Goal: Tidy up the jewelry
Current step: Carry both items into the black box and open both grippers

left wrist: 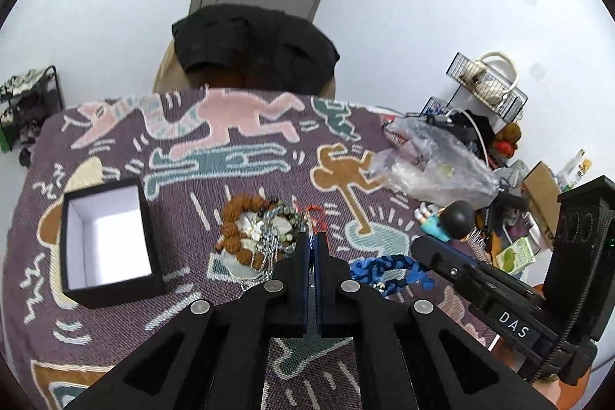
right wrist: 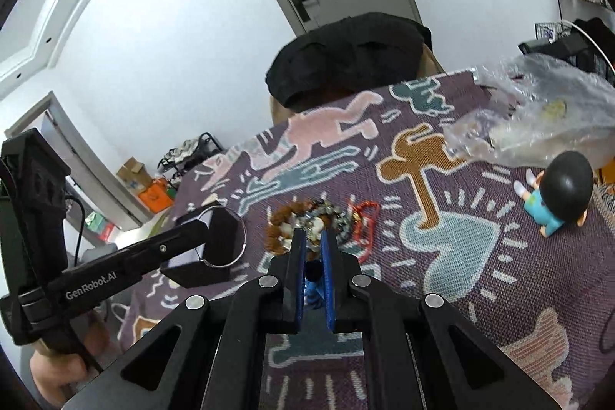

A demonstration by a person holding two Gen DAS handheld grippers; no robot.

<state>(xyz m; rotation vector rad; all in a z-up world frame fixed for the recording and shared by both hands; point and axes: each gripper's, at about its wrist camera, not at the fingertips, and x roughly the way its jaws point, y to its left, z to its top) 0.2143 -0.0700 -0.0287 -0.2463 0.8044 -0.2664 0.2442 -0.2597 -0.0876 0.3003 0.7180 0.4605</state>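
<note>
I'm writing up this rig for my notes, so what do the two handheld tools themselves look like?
Both are matte black plastic. The left tool and right tool each have two flat fingers lined with blue pads, on linkage arms with round silver pivot pins. White lettering marks the bodies: "GenRobot.AI" on the left, "DAS" on the right. A bare hand grips the left one's handle.

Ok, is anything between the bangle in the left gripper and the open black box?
Nothing visible is in the way. The left gripper holds the bangle in the air, the jewelry pile lies low on the cloth, and the box has no lid on.
</note>
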